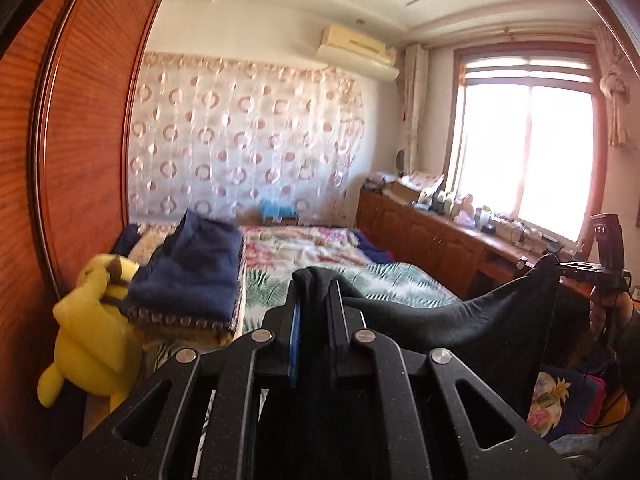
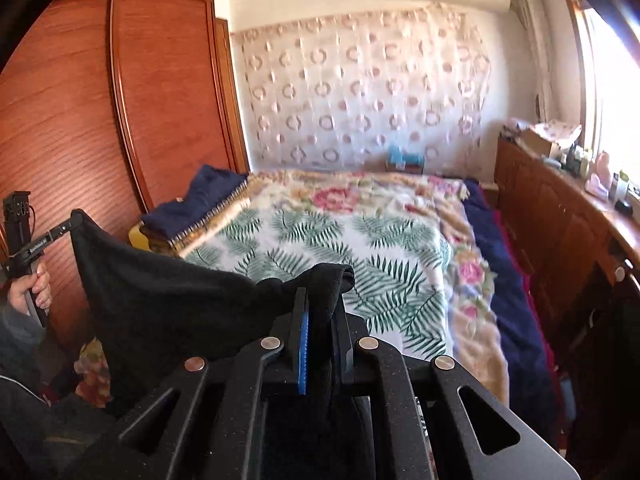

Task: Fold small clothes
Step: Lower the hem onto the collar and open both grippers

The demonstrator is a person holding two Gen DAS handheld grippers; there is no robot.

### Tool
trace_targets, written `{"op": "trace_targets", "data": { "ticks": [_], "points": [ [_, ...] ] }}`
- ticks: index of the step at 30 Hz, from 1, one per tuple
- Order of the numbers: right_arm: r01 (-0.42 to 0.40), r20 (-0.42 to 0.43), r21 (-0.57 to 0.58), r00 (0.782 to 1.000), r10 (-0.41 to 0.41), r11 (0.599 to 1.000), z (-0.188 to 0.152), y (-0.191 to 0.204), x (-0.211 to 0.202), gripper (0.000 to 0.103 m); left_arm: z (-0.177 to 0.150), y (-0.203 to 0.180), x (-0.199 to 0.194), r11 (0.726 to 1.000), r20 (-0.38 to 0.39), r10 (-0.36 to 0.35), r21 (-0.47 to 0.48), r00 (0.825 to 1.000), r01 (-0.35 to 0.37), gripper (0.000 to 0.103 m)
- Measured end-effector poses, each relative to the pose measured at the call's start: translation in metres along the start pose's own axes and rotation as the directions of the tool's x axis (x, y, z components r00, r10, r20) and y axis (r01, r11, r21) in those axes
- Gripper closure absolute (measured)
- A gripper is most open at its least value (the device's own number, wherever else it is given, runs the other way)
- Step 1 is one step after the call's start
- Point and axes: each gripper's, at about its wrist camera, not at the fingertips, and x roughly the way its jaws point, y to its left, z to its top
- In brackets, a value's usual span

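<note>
A small black garment hangs stretched in the air between both grippers, above the bed. My left gripper is shut on one corner of it; black cloth bunches over its fingertips. My right gripper is shut on the other corner of the black garment. In the left wrist view the right gripper shows at the far right, pinching the cloth's raised corner. The left gripper appears at the far left of the right wrist view, held by a hand.
The bed has a leaf-print sheet and a floral blanket. Folded navy cloth and a yellow plush toy lie at its left by the wooden wardrobe. A cluttered wooden cabinet runs under the window on the right.
</note>
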Motion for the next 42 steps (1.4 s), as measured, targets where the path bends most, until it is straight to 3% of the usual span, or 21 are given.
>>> {"op": "trace_targets", "data": {
  "ticks": [7, 12, 15, 17, 21, 27, 30, 35, 38, 39, 42],
  "points": [
    [-0.003, 0.13, -0.046, 0.991, 0.009, 0.999, 0.005, 0.012, -0.067, 0.095, 0.045, -0.017, -0.021, 0.998, 0.113, -0.033, 0.056, 0.993, 0.027, 0.092],
    [0.046, 0.228, -0.104, 0.973, -0.021, 0.994, 0.033, 0.017, -0.094, 0.095, 0.094, -0.019, 0.003, 0.995, 0.158, -0.043, 0.096, 0.986, 0.028, 0.092],
    [0.083, 0.279, -0.139, 0.959, -0.041, 0.987, 0.048, 0.017, -0.084, 0.095, 0.116, -0.019, 0.039, 0.993, 0.16, -0.015, 0.117, 0.987, -0.003, 0.092],
    [0.113, 0.271, -0.145, 0.96, -0.07, 0.983, 0.06, 0.009, -0.056, 0.095, 0.12, -0.013, 0.081, 0.992, 0.13, 0.021, 0.12, 0.991, -0.037, 0.092],
    [0.165, 0.172, -0.125, 0.975, -0.142, 0.978, 0.073, -0.016, 0.037, 0.095, 0.102, 0.005, 0.17, 0.983, 0.038, 0.131, 0.127, 0.991, -0.135, 0.092],
    [0.204, -0.043, -0.055, 0.978, -0.206, 0.978, 0.041, -0.06, 0.204, 0.095, 0.051, 0.039, 0.287, 0.977, -0.14, 0.185, 0.134, 0.973, -0.167, 0.091],
    [0.21, -0.138, -0.013, 0.968, -0.21, 0.978, 0.019, -0.071, 0.264, 0.095, 0.037, 0.038, 0.317, 0.981, -0.215, 0.168, 0.129, 0.962, -0.142, 0.091],
    [0.221, -0.184, 0.008, 0.959, -0.216, 0.975, 0.006, -0.076, 0.308, 0.095, 0.033, 0.028, 0.324, 0.979, -0.221, 0.158, 0.159, 0.962, -0.125, 0.084],
    [0.221, -0.193, 0.014, 0.958, -0.214, 0.975, 0.014, -0.084, 0.325, 0.095, 0.034, 0.022, 0.316, 0.971, -0.202, 0.162, 0.207, 0.966, -0.12, 0.067],
    [0.219, -0.198, 0.017, 0.957, -0.212, 0.975, 0.015, -0.085, 0.329, 0.095, 0.036, 0.022, 0.316, 0.971, -0.201, 0.157, 0.212, 0.967, -0.114, 0.052],
    [0.239, -0.209, 0.018, 0.951, -0.23, 0.971, 0.039, -0.099, 0.33, 0.087, 0.038, 0.027, 0.312, 0.982, -0.241, 0.119, 0.174, 0.963, -0.078, 0.032]
  ]
}}
